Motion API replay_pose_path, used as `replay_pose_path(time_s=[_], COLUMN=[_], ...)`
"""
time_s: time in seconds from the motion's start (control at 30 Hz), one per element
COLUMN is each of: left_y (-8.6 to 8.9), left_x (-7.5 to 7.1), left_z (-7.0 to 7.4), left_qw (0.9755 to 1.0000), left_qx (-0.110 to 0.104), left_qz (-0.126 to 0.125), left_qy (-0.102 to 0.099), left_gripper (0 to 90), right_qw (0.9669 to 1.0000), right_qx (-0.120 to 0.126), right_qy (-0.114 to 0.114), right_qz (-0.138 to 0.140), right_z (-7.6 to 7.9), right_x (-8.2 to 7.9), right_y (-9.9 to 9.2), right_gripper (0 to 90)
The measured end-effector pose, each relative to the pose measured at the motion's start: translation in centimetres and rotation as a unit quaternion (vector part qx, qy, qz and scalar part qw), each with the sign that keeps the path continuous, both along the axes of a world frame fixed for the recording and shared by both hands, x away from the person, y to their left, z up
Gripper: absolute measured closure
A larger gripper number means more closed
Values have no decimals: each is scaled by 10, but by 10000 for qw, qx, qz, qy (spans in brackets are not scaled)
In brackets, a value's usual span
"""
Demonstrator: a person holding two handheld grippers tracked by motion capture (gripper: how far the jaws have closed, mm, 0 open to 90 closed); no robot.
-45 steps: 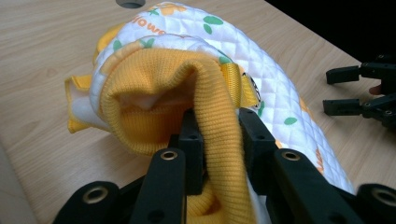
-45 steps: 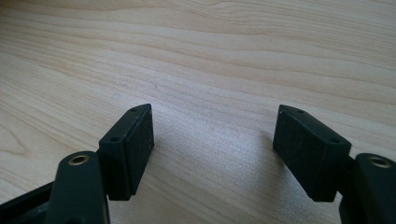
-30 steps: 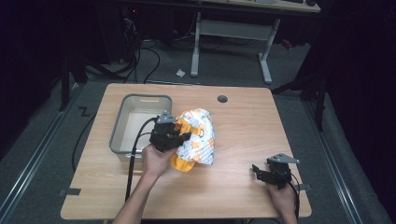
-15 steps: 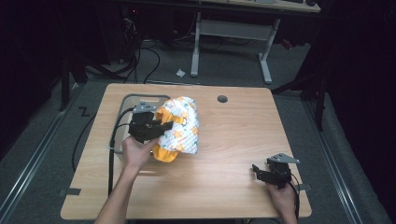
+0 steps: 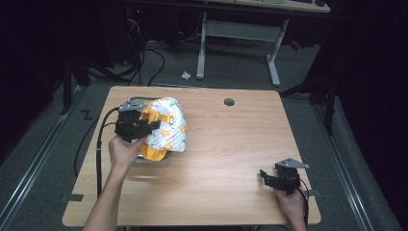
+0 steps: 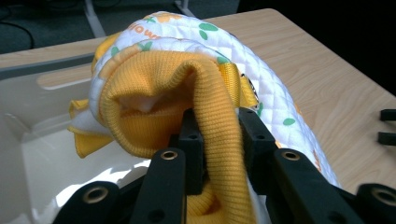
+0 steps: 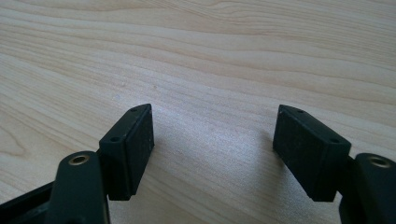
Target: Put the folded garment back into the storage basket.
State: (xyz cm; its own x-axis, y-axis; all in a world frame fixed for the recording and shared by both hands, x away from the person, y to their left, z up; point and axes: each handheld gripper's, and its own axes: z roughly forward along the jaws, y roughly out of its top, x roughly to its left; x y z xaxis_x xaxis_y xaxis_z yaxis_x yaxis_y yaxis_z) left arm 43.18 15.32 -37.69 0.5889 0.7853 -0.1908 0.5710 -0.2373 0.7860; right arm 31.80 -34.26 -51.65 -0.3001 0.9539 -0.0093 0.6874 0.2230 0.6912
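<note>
A pale wooden worktop (image 5: pixel 216 159) with a round grommet hole (image 5: pixel 229 102) — behind it, a grey floor strewn with black cables (image 5: pixel 144 62) and a white desk frame (image 5: pixel 238 36).

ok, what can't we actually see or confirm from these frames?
- Clear bin: in the high view the garment and the left gripper cover most of it; its contents can't be judged.
- Garment: in the left gripper view its lower part is cut off by the bottom edge and the black jaws; its type is unclear.
- Print on the garment: too small in the high view, partly folded away in the left gripper view.
- Right gripper: open over bare table.
</note>
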Motion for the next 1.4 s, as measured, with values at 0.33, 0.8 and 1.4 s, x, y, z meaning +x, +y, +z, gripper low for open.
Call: replay_pose_path(time_s=[0.33,0.8,1.4], left_y=[19,20,2], left_x=[7,34,57], left_z=[-9,-39,-67], left_qw=[9996,9969,9831], left_qx=[91,598,1482], left_qz=[222,288,666], left_qy=[133,430,849], left_gripper=[741,738,648], right_qw=[10000,10000,10000], right_qx=[4,3,10], right_qy=[6,6,11], right_qz=[-8,-8,-27], right_z=[0,0,0], right_x=[0,0,0], right_y=[0,0,0], right_gripper=[295,294,295])
